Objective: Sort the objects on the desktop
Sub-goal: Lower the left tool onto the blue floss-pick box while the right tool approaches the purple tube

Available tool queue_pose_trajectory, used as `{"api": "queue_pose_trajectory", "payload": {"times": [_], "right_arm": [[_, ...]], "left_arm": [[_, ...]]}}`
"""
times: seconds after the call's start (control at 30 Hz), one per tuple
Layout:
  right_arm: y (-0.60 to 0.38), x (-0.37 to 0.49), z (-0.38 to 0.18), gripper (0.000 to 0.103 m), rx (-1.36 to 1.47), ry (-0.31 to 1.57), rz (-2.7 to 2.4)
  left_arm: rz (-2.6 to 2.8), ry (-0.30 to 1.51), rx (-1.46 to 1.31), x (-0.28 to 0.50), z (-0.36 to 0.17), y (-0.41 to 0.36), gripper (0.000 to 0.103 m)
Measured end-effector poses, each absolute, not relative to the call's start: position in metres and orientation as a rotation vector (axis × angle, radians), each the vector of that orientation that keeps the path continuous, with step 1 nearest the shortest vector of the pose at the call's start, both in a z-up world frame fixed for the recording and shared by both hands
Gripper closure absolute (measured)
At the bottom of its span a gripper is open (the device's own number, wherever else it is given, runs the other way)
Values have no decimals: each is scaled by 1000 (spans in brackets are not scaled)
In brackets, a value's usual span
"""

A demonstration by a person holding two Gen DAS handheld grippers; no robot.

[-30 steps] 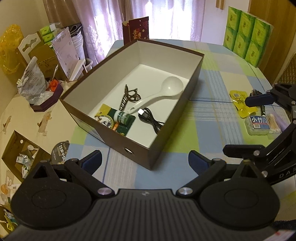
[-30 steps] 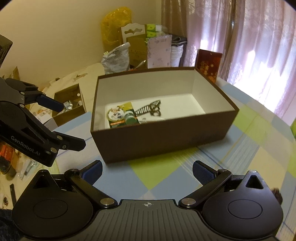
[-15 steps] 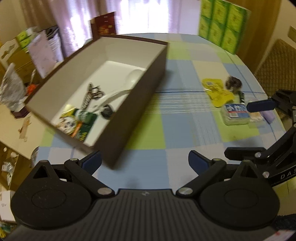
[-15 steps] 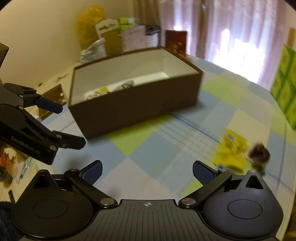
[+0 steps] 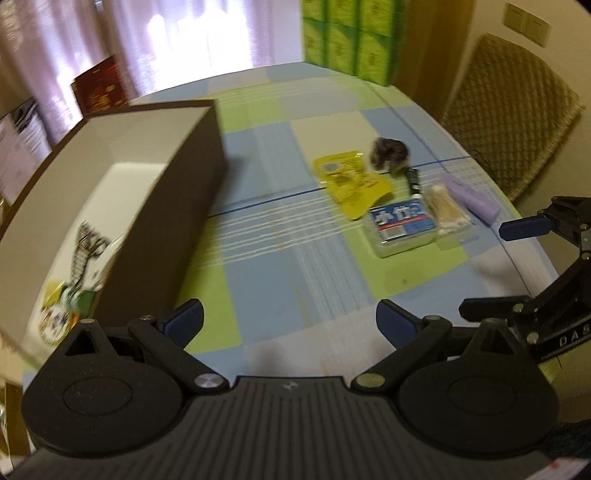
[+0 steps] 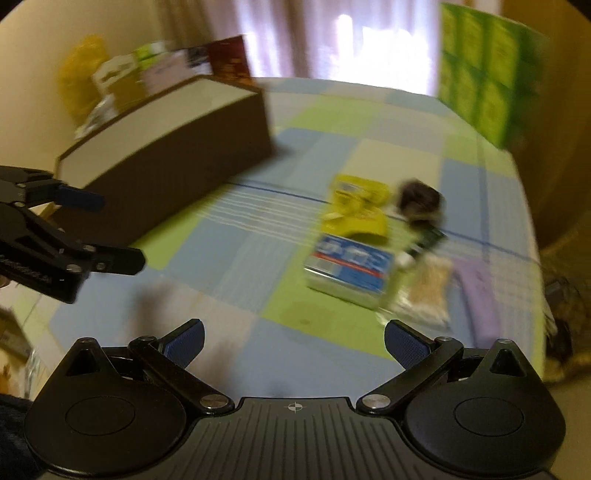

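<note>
A brown box (image 5: 173, 206) (image 6: 173, 155) with a white inside stands on the left of the checked table and holds a dark clip (image 5: 86, 240) and a green packet (image 5: 64, 306). To its right lie a yellow packet (image 5: 351, 181) (image 6: 356, 212), a blue-labelled clear case (image 5: 400, 225) (image 6: 349, 269), a dark fuzzy ball (image 5: 389, 153) (image 6: 419, 199), a bag of cotton swabs (image 5: 447, 210) (image 6: 424, 291) and a lilac pouch (image 5: 472, 199) (image 6: 476, 291). My left gripper (image 5: 290, 321) and right gripper (image 6: 293, 341) both stand open and empty above bare tablecloth.
Green boxes (image 5: 347, 33) (image 6: 484, 70) are stacked at the table's far end. A woven chair (image 5: 513, 110) stands past the right edge. A red carton (image 5: 99, 88) and clutter sit behind the box. The tablecloth (image 5: 280, 266) between box and loose items is bare.
Both views have swung right, away from the box and toward the loose items. The box now fills only the left side. Both grippers stay open and empty.
</note>
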State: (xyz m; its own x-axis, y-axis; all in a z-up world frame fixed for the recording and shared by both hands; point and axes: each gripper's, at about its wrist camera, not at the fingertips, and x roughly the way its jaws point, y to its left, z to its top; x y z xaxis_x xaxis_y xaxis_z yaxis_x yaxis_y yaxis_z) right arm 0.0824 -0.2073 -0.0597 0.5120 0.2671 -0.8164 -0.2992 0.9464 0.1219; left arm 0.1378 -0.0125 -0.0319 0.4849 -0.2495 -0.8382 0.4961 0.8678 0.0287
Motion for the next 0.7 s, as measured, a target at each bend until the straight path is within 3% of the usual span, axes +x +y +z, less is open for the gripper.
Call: {"api": "queue_pose_trajectory", "payload": {"times": [0.7], "right_arm": [[-326,106,-80,2,81,1010,45]], "left_arm": [[-607,1023,329,174,-80,-118,5]]}}
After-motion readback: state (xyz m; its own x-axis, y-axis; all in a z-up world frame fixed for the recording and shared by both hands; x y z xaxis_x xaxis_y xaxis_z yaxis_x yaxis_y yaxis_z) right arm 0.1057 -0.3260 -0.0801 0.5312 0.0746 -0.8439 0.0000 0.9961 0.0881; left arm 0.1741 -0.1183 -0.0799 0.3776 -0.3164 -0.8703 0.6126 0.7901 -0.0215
